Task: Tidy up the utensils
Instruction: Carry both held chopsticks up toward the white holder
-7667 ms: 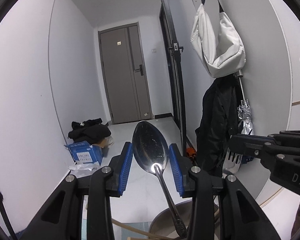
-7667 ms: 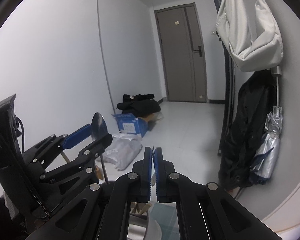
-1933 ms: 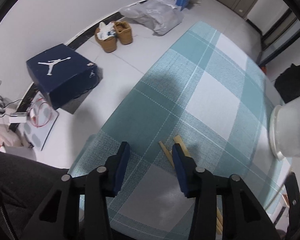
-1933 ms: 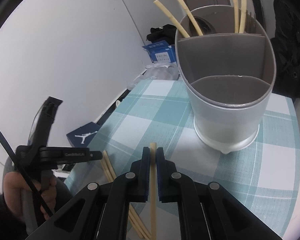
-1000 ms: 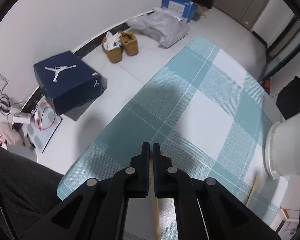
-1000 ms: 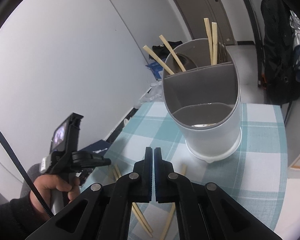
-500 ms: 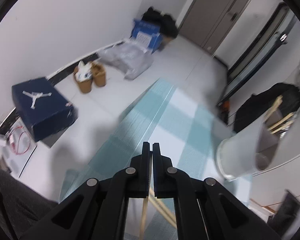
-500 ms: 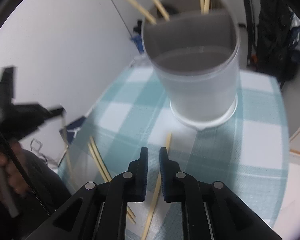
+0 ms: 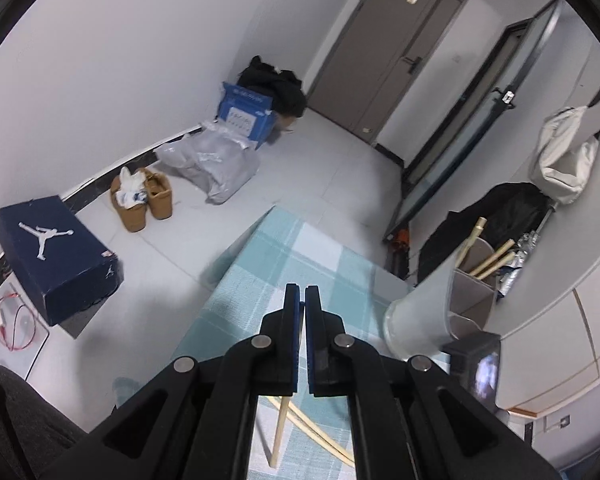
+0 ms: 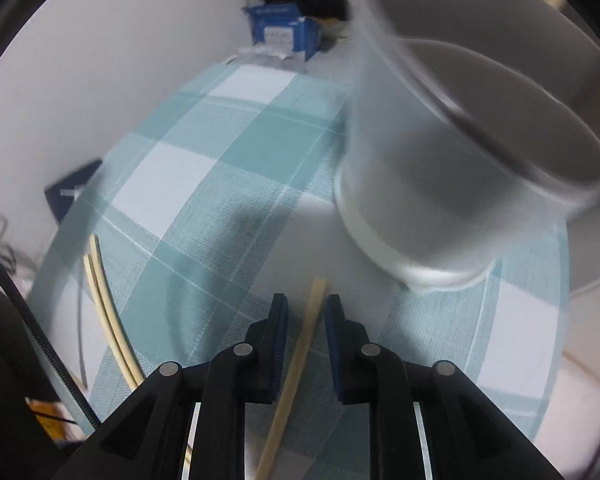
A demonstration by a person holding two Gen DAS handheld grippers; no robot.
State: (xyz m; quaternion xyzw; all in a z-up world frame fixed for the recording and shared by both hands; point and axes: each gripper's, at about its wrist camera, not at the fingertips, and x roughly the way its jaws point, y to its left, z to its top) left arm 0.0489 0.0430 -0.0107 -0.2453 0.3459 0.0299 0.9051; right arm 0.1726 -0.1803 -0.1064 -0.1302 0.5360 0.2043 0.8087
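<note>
Right claw (image 10: 303, 308) tilts steeply down, jaws straddling a chopstick (image 10: 300, 356).

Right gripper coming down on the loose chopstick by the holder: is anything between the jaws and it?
Nothing visible. The right gripper has its jaws open on either side of the chopstick lying on the tablecloth; the holder stands beyond, clear of it.

No legible words anywhere. Only a white jumping-figure logo on the dark blue shoebox (image 9: 56, 256). Print on the blue carton (image 9: 246, 116) too small to read.
</note>
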